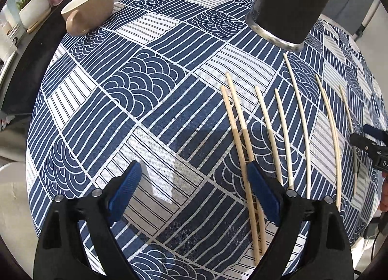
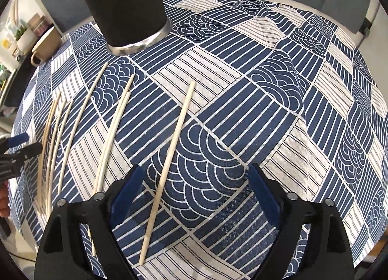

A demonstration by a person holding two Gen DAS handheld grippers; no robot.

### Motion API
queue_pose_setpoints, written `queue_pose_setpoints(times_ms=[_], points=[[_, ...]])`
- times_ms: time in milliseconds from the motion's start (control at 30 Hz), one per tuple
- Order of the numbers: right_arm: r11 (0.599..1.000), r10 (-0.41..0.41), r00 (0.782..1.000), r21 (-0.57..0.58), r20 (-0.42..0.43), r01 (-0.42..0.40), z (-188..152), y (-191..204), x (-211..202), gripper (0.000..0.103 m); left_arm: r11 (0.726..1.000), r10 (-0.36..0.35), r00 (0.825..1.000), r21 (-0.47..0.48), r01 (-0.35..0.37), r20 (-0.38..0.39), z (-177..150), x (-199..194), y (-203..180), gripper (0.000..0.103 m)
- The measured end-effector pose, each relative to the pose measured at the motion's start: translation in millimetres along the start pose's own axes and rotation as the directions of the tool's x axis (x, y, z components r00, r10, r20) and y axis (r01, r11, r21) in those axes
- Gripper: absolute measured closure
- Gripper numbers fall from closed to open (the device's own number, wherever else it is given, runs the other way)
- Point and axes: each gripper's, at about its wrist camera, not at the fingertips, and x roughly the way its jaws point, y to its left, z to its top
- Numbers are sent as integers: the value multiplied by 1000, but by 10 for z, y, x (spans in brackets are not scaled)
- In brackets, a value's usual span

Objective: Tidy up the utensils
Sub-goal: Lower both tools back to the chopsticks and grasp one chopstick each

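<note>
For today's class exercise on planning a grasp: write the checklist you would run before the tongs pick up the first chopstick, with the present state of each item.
1. Left tongs open and empty: ok.
2. Right tongs open and empty: ok.
3. A chopstick lies between the right fingers, not touched: ok.
4. Left tongs lined up on a stick: not ok; the nearest pair runs under the right-hand finger.
5. Black holder upright: ok.
6. Holder's opening free: cannot tell, its top is out of view.

Cut-off white letters "DA" on the other tool (image 1: pixel 378 151) at right edge, nothing else legible
</note>
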Motion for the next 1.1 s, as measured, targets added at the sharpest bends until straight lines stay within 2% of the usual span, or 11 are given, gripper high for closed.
queue_pose_setpoints(times_ms=[300,333,533,633,733,800,867,900,933,1000,1100], points=[[998,-58,998,9,-9,58,13,29,57,8,997,31,998,-64,-35,-56,73,50,114,5],[998,-60,998,17,-14,60,13,27,61,8,996,62,996,-56,-66,-68,77,70,102,4],[996,-71,996,51,-56,73,60,-10,74,10,992,65,995,-99,-73,-81,100,56,177,5],[995,-76,995,63,-57,80,61,-13,50,21,993,62,994,-93,-70,-87,126,39,206,9],[996,-73,996,43,-53,75,76,-12,-2,47,989,70,994,-121,-80,-87,173,39,258,19],[997,-68,996,32,-57,70,72,2,-37,74,987,72,994,-135,-83,-86,170,19,332,31],[998,-65,996,7,-57,65,73,20,-54,84,987,76,994,-137,-87,-82,173,-3,377,37],[998,-67,996,-1,-57,67,77,27,-56,89,988,73,994,-134,-83,-79,157,-20,383,45],[998,-70,996,-3,-58,70,73,33,-58,90,988,72,994,-130,-82,-79,149,-40,392,49],[997,-74,995,-7,-66,74,80,38,-61,95,989,68,994,-125,-79,-86,153,-69,429,68],[998,-66,995,-1,-74,67,86,37,-64,96,989,58,993,-128,-70,-98,160,-85,475,83]])
